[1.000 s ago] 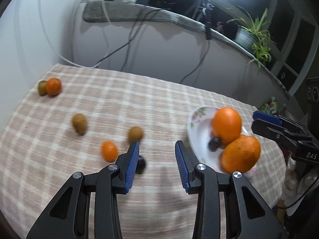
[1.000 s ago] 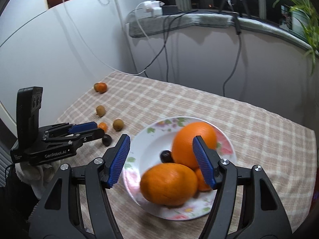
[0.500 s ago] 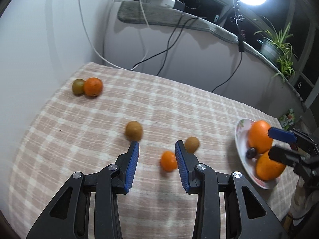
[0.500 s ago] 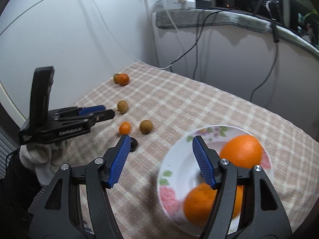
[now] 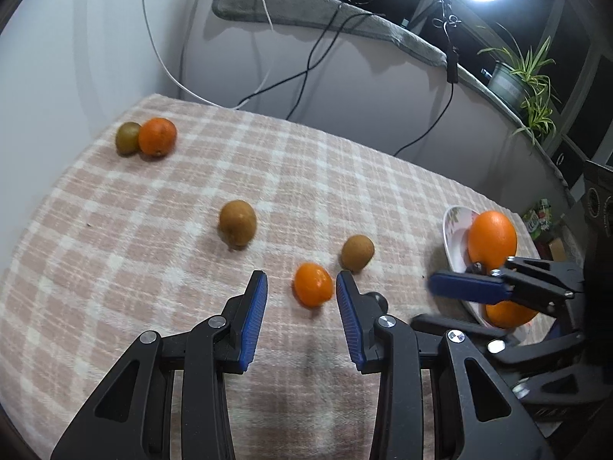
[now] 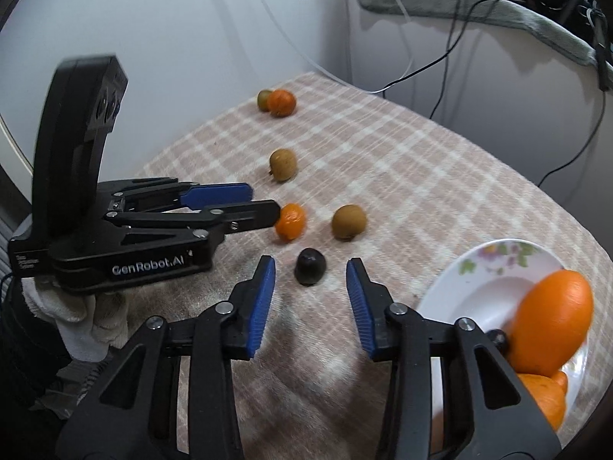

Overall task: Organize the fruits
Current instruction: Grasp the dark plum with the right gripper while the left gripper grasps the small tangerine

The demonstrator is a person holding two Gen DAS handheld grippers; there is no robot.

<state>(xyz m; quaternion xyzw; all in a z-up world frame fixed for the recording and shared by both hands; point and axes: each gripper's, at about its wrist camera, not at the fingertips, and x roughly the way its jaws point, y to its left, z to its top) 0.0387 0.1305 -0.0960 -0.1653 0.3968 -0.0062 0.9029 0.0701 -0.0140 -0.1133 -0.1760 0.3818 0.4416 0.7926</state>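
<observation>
The small dark fruit (image 6: 310, 267) lies on the checked cloth of the desk (image 6: 421, 176), low in the centre of the right wrist view, just ahead of the right gripper (image 6: 310, 299) and on the line between its two blue pads. It looks roundish, slightly taller than wide, so no long axis matters much for the grip. The right jaws are closing, yet both pads stand clear of the fruit, which sits beyond their tips rather than between them; nothing is clenched. The right hand is judged the nearer one to it, and the coming move probably calls for a short push forward and down before the pads can meet it.

To its upper left in that view lies a small orange (image 5: 312, 284), with the left gripper (image 5: 300, 295) at it. In the left wrist view this orange sits between the tips of the left jaws, close to the right pad; the pads are released, a gap showing on the left side. A brown kiwi (image 5: 357, 252) lies just beyond. The flowered plate (image 6: 475, 291), lower right in the right wrist view, already bears large oranges (image 6: 551, 318).
</observation>
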